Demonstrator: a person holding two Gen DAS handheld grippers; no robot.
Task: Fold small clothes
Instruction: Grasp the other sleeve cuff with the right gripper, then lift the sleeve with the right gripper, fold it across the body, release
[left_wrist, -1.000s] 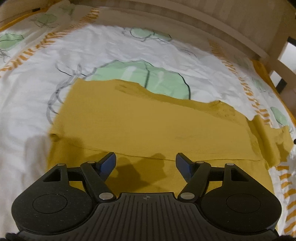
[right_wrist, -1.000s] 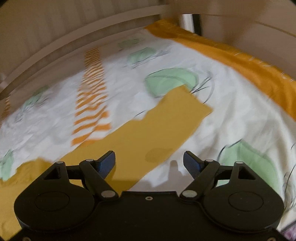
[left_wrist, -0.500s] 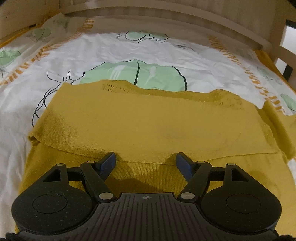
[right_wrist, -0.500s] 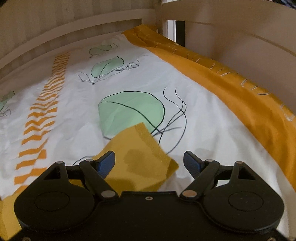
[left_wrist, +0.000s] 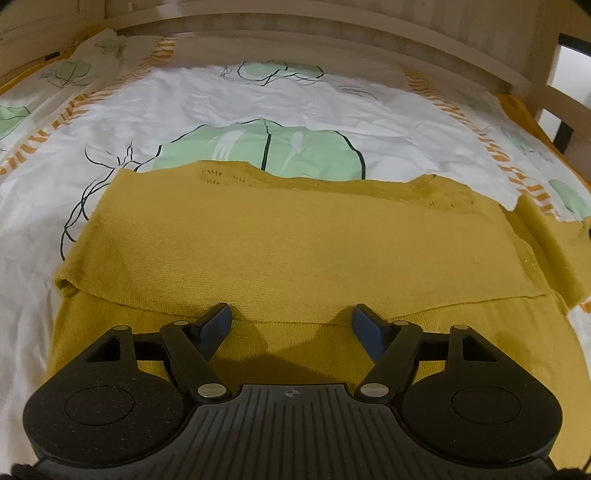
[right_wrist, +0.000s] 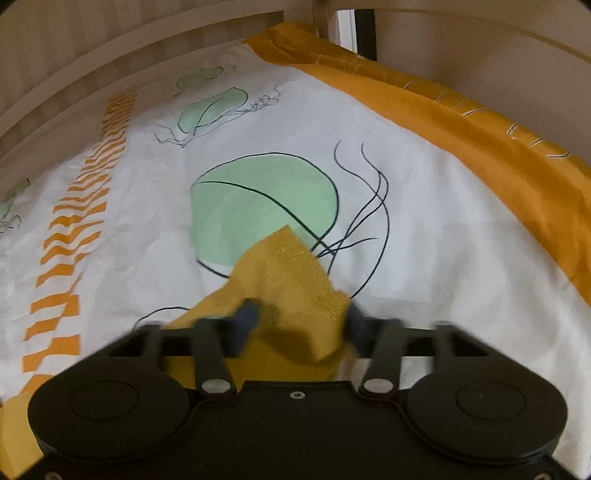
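The right gripper (right_wrist: 301, 325) is closing at this moment, its jaws blurred with the motion and coming in on a bunched corner of the mustard knit garment (right_wrist: 291, 291), which is rising in a peak between them; whether the pads are already pressing the cloth cannot be told through the blur. That corner (a sleeve end, by the look of it) is lying out over the white sheet (right_wrist: 424, 240), just in front of a green jellyfish print (right_wrist: 258, 199), with the orange border (right_wrist: 480, 147) of the bedding well off to the side.

The left gripper (left_wrist: 291, 326) is hanging wide open above the main body of the garment (left_wrist: 295, 251), its blue pads (left_wrist: 216, 325) standing either side of a hem edge where one layer is already lying folded over another; nothing is being held there. The garment is spreading flat across the bed, with the wooden bed frame (left_wrist: 332, 33) beyond it.

The step in hand, as I judge it, is taking hold of the stray sleeve in order to fold it inward. The next move is calling for a firm pinch first, then a lift and a carry across onto the body, while the open left gripper is steadying the folded layers so that they are not dragging along
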